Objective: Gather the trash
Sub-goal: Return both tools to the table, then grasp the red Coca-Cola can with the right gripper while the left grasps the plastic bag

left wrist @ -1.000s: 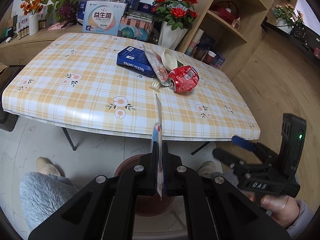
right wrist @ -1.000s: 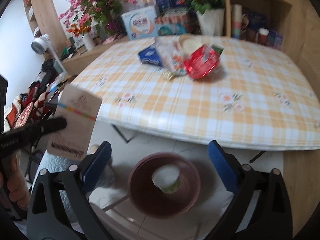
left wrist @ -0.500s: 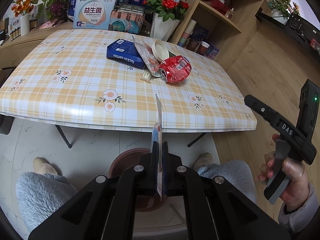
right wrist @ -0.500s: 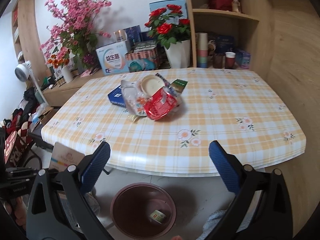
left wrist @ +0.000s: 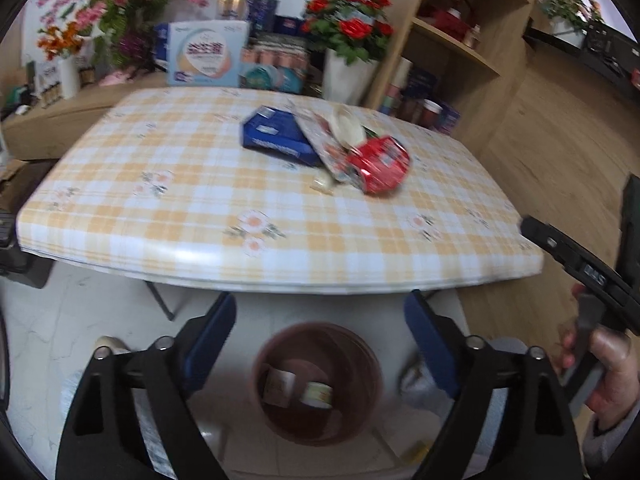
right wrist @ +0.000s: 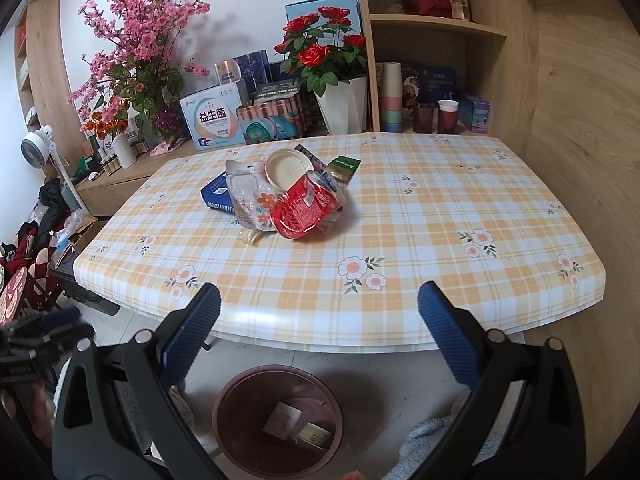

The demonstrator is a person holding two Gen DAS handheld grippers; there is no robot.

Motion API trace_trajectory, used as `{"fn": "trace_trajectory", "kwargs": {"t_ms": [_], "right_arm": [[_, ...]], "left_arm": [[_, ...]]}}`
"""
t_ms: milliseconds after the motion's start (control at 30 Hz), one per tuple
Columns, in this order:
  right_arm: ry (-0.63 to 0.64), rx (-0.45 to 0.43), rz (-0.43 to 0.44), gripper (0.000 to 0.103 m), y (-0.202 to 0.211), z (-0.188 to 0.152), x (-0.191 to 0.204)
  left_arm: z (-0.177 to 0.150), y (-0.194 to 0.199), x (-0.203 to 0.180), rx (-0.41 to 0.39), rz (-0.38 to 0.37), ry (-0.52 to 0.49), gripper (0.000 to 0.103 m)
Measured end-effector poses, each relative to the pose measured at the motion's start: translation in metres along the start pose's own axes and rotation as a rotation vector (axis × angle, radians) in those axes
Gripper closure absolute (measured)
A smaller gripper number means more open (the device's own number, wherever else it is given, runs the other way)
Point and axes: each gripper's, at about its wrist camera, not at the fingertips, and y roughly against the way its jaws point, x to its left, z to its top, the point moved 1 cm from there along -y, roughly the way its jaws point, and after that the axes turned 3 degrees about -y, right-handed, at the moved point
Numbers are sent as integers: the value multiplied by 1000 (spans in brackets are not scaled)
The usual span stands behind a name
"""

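A brown bin (left wrist: 316, 380) (right wrist: 278, 418) stands on the floor below the table's near edge, with a paper card (left wrist: 277, 386) (right wrist: 282, 418) and a small cup (left wrist: 318, 394) lying inside. My left gripper (left wrist: 320, 328) hangs over the bin, its jaws opening, nothing between them. My right gripper (right wrist: 320, 320) is open and empty above the table edge. On the checked table (right wrist: 440, 216) lies a heap: a crushed red can (right wrist: 302, 210) (left wrist: 378, 164), a clear wrapper (right wrist: 250, 196), a blue box (left wrist: 276, 138), a round lid (right wrist: 289, 168), a green packet (right wrist: 342, 166).
Flower vases, boxes and cups crowd the shelf and sideboard behind the table. A small yellow wrapper (right wrist: 251, 236) lies beside the can. A hand (left wrist: 604, 376) holds the other gripper at the right of the left wrist view. Fluffy slippers sit beside the bin.
The left gripper has opened and the card it held now lies in the bin. The right wrist view has risen from the bin to the table.
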Motion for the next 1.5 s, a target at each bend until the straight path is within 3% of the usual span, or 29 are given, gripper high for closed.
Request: {"fn": "trace_trajectory", "kwargs": {"t_ms": [133,333,700,1133,1500], "right_arm": [[23,3,4,6,1,8,1],[64,-2,15,5,0,21,4],[78,-32,0,5,-3,32,-1],[111,-17,-85,5,-21,44,-11],[74,37,-86,6,-53,56,-31]], "left_arm": [[17,5,17,-63,118,-3,8],[38,24,32,-170,221,-30,6],[67,44,48,-323,295,-8,6],[90,30,51,-353,303,-8,6],[104,4,53,-314,328,-41,6]]}}
